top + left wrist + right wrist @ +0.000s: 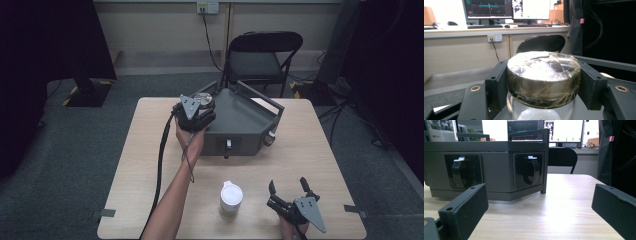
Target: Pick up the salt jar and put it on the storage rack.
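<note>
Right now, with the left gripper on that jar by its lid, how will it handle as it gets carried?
The jar looks like clear glass, so probably fragile and fairly heavy for its size. The left gripper clamps only the lid, whose wrinkled film wrap may be slippery. Hanging below the grip, the body could swing, or drop if the lid is loose.

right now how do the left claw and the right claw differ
The left claw is shut on the plastic-wrapped round metal lid of a clear glass jar; the right claw is open with nothing between its jaws. The left claw is raised over the grey angular metal box; the right claw sits low over the light wooden table. Both have black jaws and a grey three-cornered plate.
</note>
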Tool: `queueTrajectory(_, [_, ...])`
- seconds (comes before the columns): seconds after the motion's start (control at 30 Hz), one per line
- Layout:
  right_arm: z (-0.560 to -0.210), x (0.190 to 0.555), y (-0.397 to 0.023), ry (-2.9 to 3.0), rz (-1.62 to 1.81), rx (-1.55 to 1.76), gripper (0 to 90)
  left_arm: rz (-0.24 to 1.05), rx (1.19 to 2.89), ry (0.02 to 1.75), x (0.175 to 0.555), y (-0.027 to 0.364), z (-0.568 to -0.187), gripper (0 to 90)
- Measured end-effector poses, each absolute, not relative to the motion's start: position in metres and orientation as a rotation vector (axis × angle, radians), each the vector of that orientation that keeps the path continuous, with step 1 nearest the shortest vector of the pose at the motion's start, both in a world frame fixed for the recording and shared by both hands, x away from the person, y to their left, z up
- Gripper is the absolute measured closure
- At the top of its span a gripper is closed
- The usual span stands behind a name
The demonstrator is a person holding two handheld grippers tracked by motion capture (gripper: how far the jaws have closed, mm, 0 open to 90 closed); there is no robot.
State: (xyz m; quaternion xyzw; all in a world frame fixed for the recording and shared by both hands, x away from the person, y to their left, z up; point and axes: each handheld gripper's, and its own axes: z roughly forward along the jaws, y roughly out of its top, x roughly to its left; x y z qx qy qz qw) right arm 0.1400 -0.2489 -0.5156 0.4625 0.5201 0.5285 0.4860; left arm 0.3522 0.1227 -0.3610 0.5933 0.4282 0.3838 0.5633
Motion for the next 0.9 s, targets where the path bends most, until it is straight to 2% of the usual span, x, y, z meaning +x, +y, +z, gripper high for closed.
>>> queueTrajectory(0.9, [-0.5156,0.1400,-0.2489,1.265,1.285,1.125,0.0,0.897,1.420,1.009,0.3530,0.1192,-0.3671,33.2])
